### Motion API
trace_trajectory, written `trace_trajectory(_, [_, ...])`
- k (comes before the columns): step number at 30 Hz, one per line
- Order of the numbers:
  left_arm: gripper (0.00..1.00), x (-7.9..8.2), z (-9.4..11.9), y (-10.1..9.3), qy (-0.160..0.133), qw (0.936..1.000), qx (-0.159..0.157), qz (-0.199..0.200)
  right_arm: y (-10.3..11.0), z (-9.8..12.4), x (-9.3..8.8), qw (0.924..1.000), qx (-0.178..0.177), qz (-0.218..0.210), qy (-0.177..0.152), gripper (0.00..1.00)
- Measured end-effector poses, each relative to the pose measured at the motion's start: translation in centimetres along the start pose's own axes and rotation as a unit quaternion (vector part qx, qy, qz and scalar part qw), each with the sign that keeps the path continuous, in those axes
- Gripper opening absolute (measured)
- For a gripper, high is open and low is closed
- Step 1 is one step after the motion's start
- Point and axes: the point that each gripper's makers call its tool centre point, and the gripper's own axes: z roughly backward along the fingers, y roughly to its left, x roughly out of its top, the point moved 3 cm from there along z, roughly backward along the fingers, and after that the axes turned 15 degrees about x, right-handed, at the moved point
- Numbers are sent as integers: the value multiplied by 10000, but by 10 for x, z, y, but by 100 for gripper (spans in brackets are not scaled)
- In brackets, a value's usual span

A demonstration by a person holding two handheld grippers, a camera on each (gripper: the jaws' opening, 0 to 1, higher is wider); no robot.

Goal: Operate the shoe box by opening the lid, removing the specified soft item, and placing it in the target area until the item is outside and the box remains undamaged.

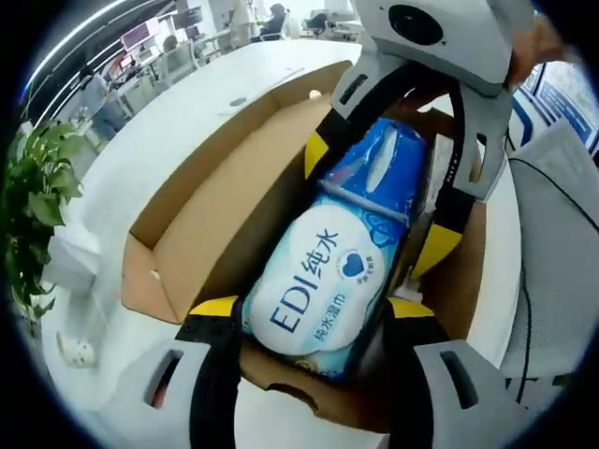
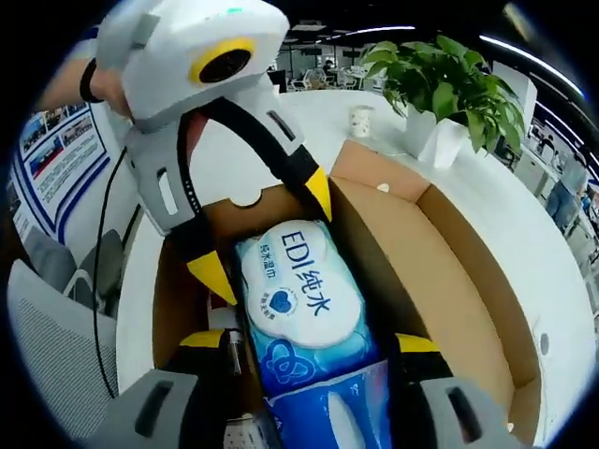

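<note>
Left gripper view, from left to right: a green plant (image 1: 37, 201) at the edge, then a wide white worktop (image 1: 178, 122) with desks and screens far behind. On the worktop, an open brown shoe box (image 1: 211, 201), lid folded back. Inside the box, a blue and white pack of wet wipes (image 1: 342, 271) with "EDI" printed on it. Left hand-held gripper (image 1: 314, 313) at the near end of the pack, yellow tips on both sides of it, jaws about as wide as the pack; cannot tell if squeezing. Right hand-held gripper (image 1: 384, 210) coming in from the top, tips at the pack's far end.

Right gripper view, from left to right: a grey chair (image 2: 51, 318) and a blue poster (image 2: 56, 154), then the left hand-held gripper (image 2: 267, 224) reaching down to the pack of wet wipes (image 2: 299, 299). Right hand-held gripper (image 2: 314, 341) with jaws either side of the pack, grip not clear. Further right, the shoe box (image 2: 449, 262), a white cup (image 2: 360, 120) and a potted plant (image 2: 440, 94) on the white worktop (image 2: 552, 281).
</note>
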Motion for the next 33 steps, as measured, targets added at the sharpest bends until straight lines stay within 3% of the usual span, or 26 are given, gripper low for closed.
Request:
trace_trajectory(6, [61,-6,-8,-1,63,9996,-57,-278,1,-8,-4,10000,19,15,-12,63])
trace_trajectory(10, [62,-6,-8,1,6,9998,-100,-186,3,-7,-4,9998,-8,-68,-165,63])
trace_trajectory(15, [60,-9,-3,-8,-22,9995,-168,-261,10,-5,-8,9999,34,38,-95,57])
trace_trajectory(24, [58,-7,-9,-4,22,9987,-221,-453,8,-11,-6,9999,-22,93,-43,60])
trace_trajectory(33, [60,-10,-16,-11,152,9927,-294,-1158,4,-17,-9,9986,-3,429,321,59])
